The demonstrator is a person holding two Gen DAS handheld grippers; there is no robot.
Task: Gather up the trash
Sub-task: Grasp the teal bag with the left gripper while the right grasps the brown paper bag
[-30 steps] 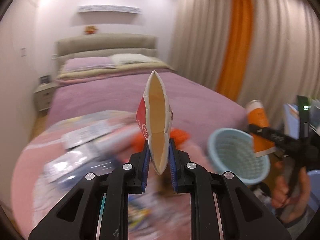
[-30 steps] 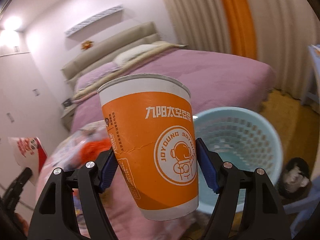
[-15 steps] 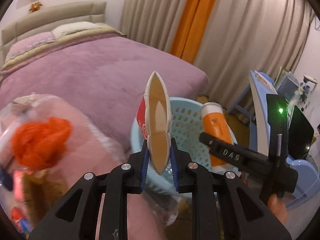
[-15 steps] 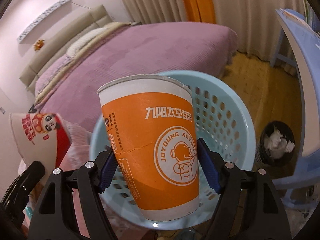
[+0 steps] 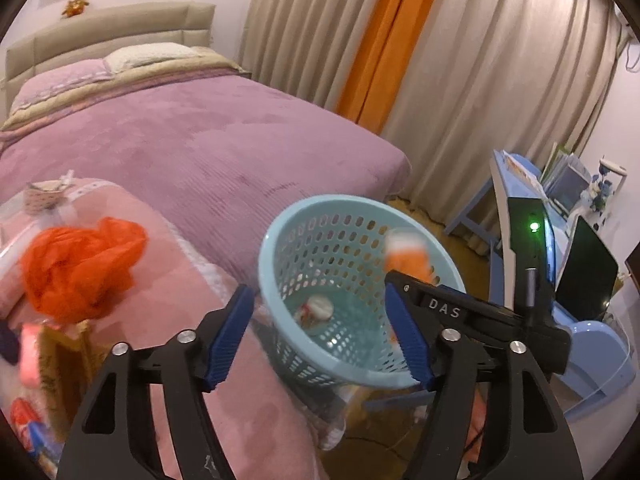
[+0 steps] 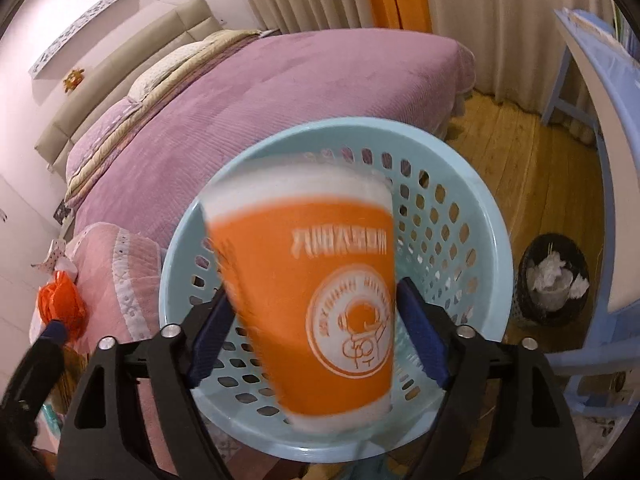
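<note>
A light blue perforated basket (image 5: 276, 248) (image 6: 496, 240) stands beside the bed. My left gripper (image 5: 324, 336) is open and empty over its near rim; the red-and-white carton (image 5: 316, 308) lies on the basket's bottom. My right gripper (image 6: 316, 332) hangs over the basket with its jaws spread. The orange paper cup (image 6: 308, 284) sits blurred between the blue pads (image 6: 420, 332) and appears loose, slipping downward. In the left wrist view the cup (image 5: 408, 256) shows blurred above the basket, by the right gripper's black body (image 5: 480, 320).
A crumpled orange plastic bag (image 5: 80, 264) and other litter lie on a pink quilt (image 5: 224, 360) at left. The purple bed (image 5: 208, 136) is behind. A blue desk (image 5: 520, 208) and a black bin with paper (image 6: 554, 276) stand at right on wooden floor.
My left gripper opened and the carton dropped into the basket. My right gripper opened and the orange cup is slipping out, blurred. Both grippers moved further over the basket.
</note>
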